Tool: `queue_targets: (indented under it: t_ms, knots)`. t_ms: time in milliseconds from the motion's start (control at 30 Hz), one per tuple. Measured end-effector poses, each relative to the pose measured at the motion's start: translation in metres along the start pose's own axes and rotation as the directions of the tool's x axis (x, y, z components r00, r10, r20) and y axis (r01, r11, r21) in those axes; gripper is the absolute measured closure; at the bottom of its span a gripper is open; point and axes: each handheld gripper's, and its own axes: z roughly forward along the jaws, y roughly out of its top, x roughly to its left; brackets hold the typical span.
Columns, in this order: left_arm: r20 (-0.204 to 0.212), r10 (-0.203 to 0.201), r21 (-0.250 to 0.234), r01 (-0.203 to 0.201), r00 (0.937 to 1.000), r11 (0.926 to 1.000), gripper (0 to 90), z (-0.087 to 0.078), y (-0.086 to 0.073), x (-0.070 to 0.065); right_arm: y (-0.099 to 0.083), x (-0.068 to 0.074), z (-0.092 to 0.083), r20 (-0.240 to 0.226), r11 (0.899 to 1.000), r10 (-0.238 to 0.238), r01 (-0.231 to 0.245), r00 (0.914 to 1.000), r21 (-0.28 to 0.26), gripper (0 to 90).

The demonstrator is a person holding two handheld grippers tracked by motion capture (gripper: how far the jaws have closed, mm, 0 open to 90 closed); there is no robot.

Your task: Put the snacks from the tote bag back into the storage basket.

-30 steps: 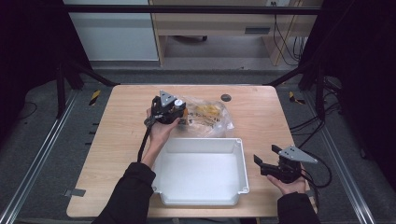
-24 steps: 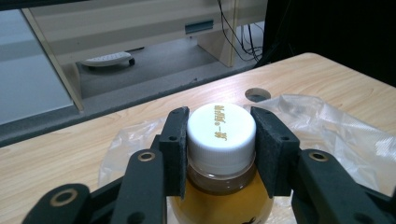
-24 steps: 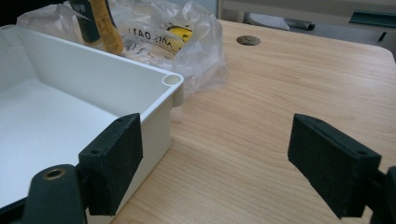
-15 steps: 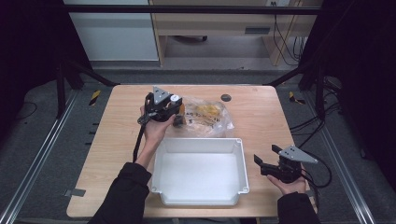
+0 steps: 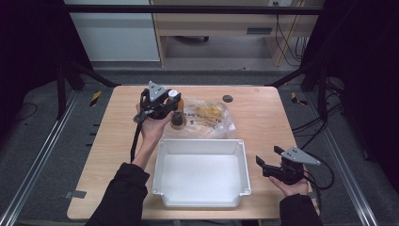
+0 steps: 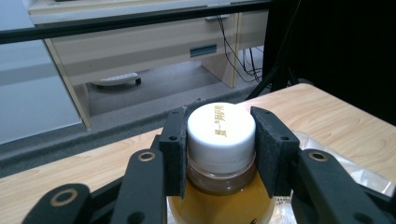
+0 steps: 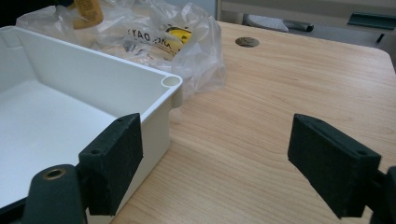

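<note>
A small bottle (image 6: 221, 154) of amber liquid with a white cap is clamped at its neck between the pads of my left gripper (image 6: 221, 149). In the high view the left gripper (image 5: 165, 104) holds the bottle (image 5: 177, 115) above the table, just left of a clear plastic bag (image 5: 210, 117) with yellow print. A white empty bin (image 5: 202, 172) sits at the near middle of the table. My right gripper (image 5: 264, 165) rests open beside the bin's right wall, with bare wood between its pads (image 7: 114, 154) in the right gripper view.
A small dark round disc (image 5: 227, 98) lies on the wooden table (image 5: 263, 122) behind the bag. The bin's corner (image 7: 170, 84) is close to the right gripper's left pad. Black frame posts and cables stand around the table.
The left gripper has lifted the bottle slightly and shifted it a little left and away from the bag. The right gripper has stayed still.
</note>
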Motion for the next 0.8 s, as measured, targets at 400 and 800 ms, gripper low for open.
queue_targets:
  t_ms: [400, 800]
  knots:
    - [-0.015, -0.015, -0.033, 0.015, 0.9998, 0.9993, 58.8, -0.018, 0.016, 0.006, 0.000, 0.000, -0.001, 0.001, 1.000, 0.001, -0.001, 1.0000, -0.002, 18.2]
    - [0.002, -0.007, -0.043, 0.007, 1.0000, 0.9991, 58.8, -0.034, 0.026, 0.001, 0.001, 0.000, -0.001, 0.002, 1.000, 0.006, -0.006, 1.0000, -0.004, 18.2]
